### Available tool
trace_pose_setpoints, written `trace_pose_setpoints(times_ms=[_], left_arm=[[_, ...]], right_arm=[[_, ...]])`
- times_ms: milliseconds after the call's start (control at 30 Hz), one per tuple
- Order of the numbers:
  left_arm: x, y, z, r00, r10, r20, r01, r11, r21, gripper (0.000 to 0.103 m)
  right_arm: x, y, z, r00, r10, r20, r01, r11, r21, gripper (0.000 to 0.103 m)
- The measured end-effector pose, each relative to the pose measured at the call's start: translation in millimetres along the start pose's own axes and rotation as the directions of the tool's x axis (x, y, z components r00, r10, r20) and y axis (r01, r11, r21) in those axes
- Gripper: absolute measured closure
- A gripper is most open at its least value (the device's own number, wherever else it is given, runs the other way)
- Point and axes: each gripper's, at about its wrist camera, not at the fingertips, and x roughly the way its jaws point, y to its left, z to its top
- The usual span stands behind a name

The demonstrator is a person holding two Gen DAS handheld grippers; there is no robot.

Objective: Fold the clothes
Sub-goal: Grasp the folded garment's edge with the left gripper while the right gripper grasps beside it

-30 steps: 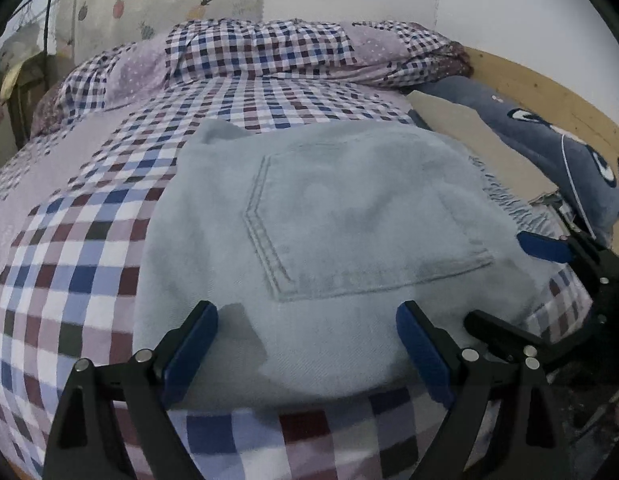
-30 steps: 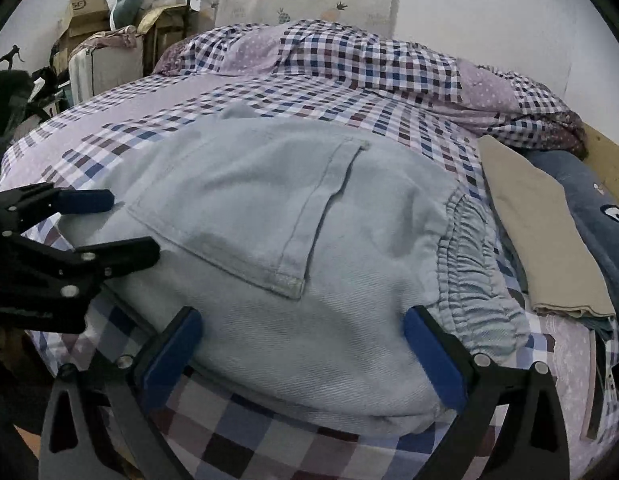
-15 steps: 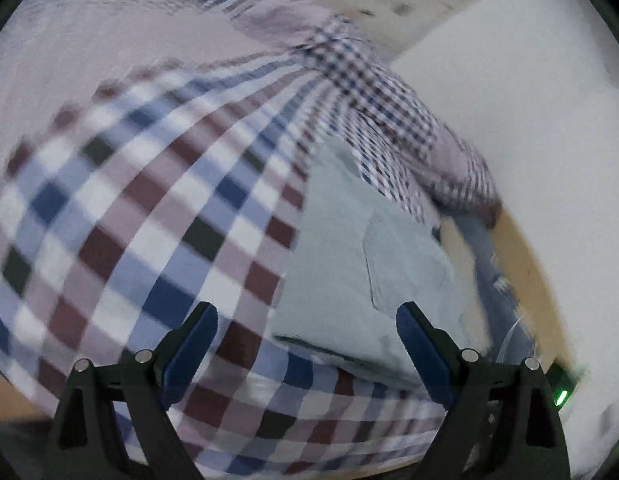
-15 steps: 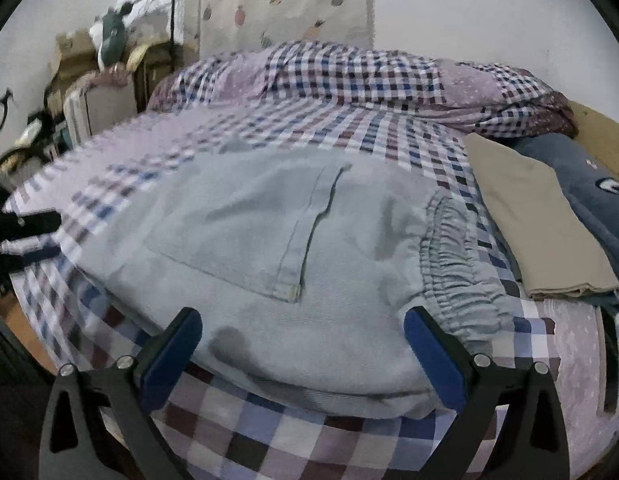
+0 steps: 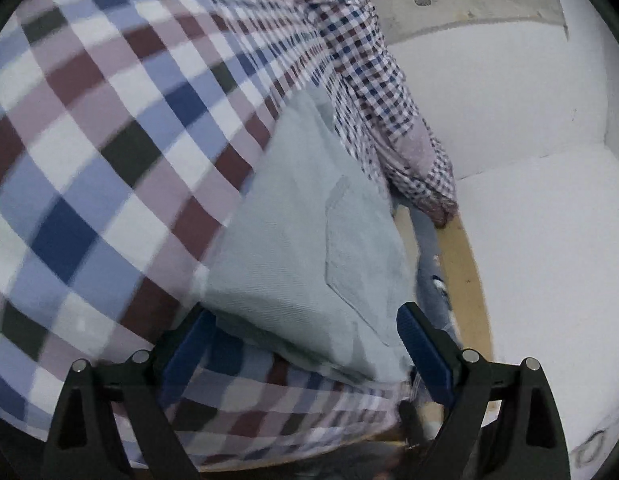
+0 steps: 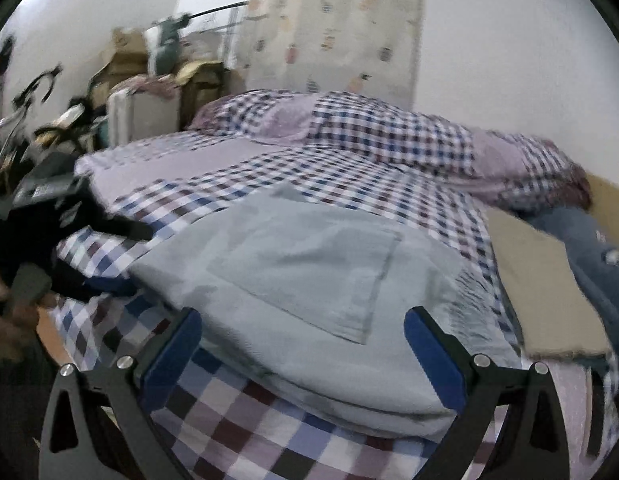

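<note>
Folded pale blue denim shorts (image 6: 309,276) with a back pocket facing up lie on the checked bedspread (image 6: 269,440) near the bed's front edge. My right gripper (image 6: 301,348) stands open just in front of the shorts' near fold, with nothing between its blue pads. The left wrist view is rolled sideways; there the shorts (image 5: 309,248) run up the frame from the open left gripper (image 5: 305,340), whose pads sit at the garment's near edge without pinching it. In the right wrist view the left gripper (image 6: 65,220) shows as a blurred dark shape at the shorts' left side.
A folded tan garment (image 6: 545,288) and a dark blue soft item (image 6: 589,240) lie to the right of the shorts. A checked quilt (image 6: 389,132) is bunched at the head of the bed. Boxes and clutter (image 6: 141,92) stand at the far left. A wooden bed rail (image 5: 465,264) borders the white wall.
The left gripper has swung and rolled sideways, moving off to the shorts' left edge. The right gripper has pulled back and risen slightly. The shorts lie where they were.
</note>
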Motion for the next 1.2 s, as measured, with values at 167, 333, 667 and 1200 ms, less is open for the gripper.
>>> trace_pose_setpoints(times_ms=[167, 333, 667, 1200], left_arm=[[10, -3, 4, 1.0, -0.025, -0.017, 0.025, 0.999, -0.021, 0.009], [8, -6, 8, 0.997, -0.076, -0.01, 0.075, 0.996, -0.053, 0.008], [-5, -26, 18, 0.964, -0.266, 0.024, 0.267, 0.962, -0.048, 0.008], [-9, -23, 11, 0.979, -0.205, 0.024, 0.206, 0.977, -0.063, 0.008]], right_arm=[[12, 49, -7, 1.0, 0.01, -0.01, -0.012, 0.976, -0.218, 0.0], [31, 84, -18, 1.0, -0.02, -0.01, 0.014, 0.922, -0.386, 0.0], [61, 103, -12, 0.998, -0.058, 0.02, 0.061, 0.901, -0.429, 0.0], [86, 84, 6, 0.996, -0.09, -0.007, 0.08, 0.912, -0.402, 0.06]])
